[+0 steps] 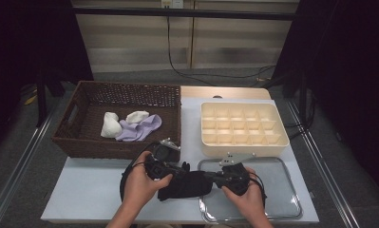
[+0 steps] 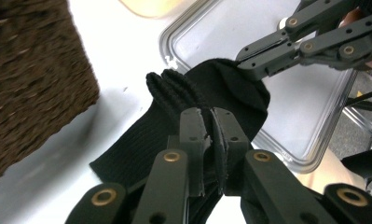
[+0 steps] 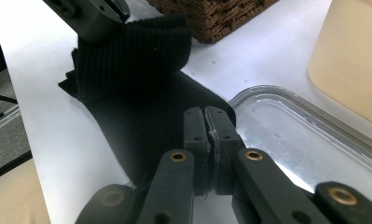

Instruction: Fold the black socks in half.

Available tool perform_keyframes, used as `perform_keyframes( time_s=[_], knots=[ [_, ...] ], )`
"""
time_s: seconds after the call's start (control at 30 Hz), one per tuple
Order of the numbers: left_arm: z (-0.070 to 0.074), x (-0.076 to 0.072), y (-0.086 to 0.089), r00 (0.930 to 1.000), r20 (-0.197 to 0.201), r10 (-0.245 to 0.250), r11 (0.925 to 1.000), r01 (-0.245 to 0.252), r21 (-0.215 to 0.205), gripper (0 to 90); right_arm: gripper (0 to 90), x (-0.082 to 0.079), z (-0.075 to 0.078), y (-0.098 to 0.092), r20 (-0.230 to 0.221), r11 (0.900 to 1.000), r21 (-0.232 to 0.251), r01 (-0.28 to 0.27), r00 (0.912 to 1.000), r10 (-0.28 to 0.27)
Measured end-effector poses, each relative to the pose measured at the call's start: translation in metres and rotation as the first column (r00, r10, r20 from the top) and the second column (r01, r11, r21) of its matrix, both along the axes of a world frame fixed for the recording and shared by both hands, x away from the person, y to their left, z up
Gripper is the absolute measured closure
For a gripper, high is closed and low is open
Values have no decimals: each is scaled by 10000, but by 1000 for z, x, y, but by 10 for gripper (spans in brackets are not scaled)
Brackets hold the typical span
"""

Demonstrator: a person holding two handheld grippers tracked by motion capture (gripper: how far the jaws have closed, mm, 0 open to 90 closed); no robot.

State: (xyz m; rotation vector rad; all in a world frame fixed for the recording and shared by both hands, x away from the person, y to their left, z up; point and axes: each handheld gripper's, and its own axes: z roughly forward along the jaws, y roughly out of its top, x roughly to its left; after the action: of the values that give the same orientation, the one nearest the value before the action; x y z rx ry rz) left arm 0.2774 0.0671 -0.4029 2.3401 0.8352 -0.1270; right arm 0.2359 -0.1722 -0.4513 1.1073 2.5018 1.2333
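Left gripper (image 2: 210,122) and right gripper (image 3: 210,122), both clamped on dark ribbed sock (image 1: 187,184)

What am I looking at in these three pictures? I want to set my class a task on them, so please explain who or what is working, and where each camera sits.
A person works at a table, a hand-held two-jaw tool in each hand. One camera looks down from above; one rides on each tool. The left gripper and right gripper are both shut on a black sock, which stretches between them. Behind lie a wicker basket with light socks, a cream divided box and a metal tray.
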Motion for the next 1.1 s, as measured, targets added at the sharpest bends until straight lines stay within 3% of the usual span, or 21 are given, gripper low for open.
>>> perform_keyframes(
  time_s=[0.2, 0.37, 0.63, 0.87, 1.03, 1.1],
  knots=[
    [-8, -2, -13, 9999, -49, -138, 9998, 139, 111, 831, 874, 0, 0, 0, 22, 10000, -62, 56, 10000, -56],
    [-16, -4, -20, 9995, -172, -253, 9997, 252, -48, 830, 872, 0, 0, -2, 34, 9999, -23, 141, 9999, -141],
    [-10, -6, -25, 9995, 233, -207, 9997, 210, -92, 831, 871, 1, -2, -1, 21, 9999, -127, 89, 10000, -89],
    [-24, -8, -34, 9989, -79, -468, 9987, 466, -229, 813, 867, 1, -4, -1, 2, 9998, -214, 61, 10000, -61],
    [-23, -9, -32, 9988, -181, -452, 9983, 445, -383, 768, 866, 1, -4, -1, -29, 9997, -219, 55, 10000, -56],
    [-19, -10, -30, 9994, -49, -343, 9982, 340, -485, 747, 867, 1, -4, -1, -31, 9997, -241, 26, 10000, -27]
  ],
)
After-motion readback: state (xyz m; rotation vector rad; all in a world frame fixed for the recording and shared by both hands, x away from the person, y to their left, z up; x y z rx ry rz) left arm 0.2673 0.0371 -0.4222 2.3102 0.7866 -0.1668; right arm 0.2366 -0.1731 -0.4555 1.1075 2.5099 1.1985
